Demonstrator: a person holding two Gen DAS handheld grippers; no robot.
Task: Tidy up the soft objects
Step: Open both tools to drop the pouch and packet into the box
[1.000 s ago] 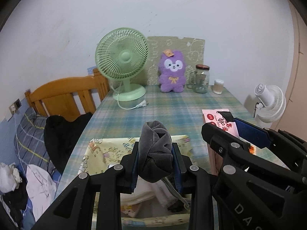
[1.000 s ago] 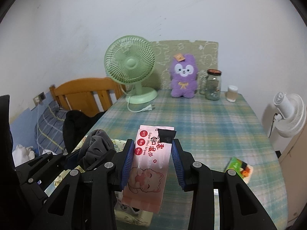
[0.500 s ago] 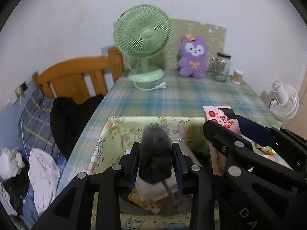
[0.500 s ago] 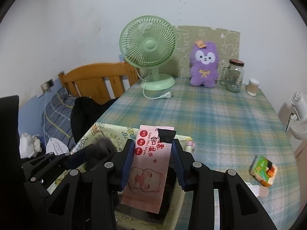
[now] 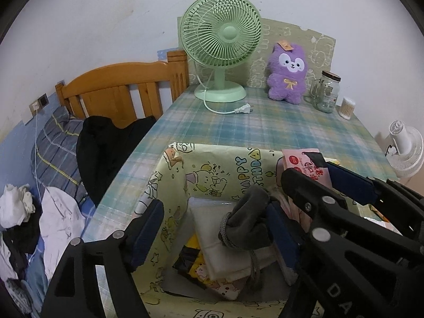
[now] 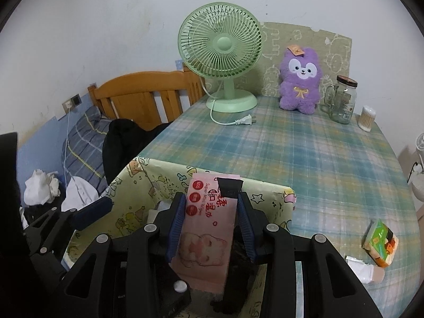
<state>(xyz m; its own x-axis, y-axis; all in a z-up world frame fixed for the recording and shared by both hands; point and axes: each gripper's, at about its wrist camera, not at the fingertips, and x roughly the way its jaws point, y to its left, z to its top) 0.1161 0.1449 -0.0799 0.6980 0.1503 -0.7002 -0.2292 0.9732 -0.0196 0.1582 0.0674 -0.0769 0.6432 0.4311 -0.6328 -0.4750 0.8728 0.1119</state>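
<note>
Two grippers over my yellow cartoon-print fabric bin (image 5: 217,164): left gripper (image 5: 217,228), jaws just spread, leaves the rolled grey sock (image 5: 246,220) against its three-o'clock finger; right gripper (image 6: 212,222) pinches the pink wet-wipes pack (image 6: 209,225), long axis toward twelve, above the bin

Both handheld tools look alike: the left gripper (image 5: 216,235) and the right gripper (image 6: 211,222) are built of matte black plastic arms with triangular cut-outs, joined by round silver screw heads. Each finger ends in a flat dark-blue rubber pad (image 5: 147,222). Pale raised letters, partly cut off, mark one black arm in the left wrist view. No sleeve or hand shows.
</note>
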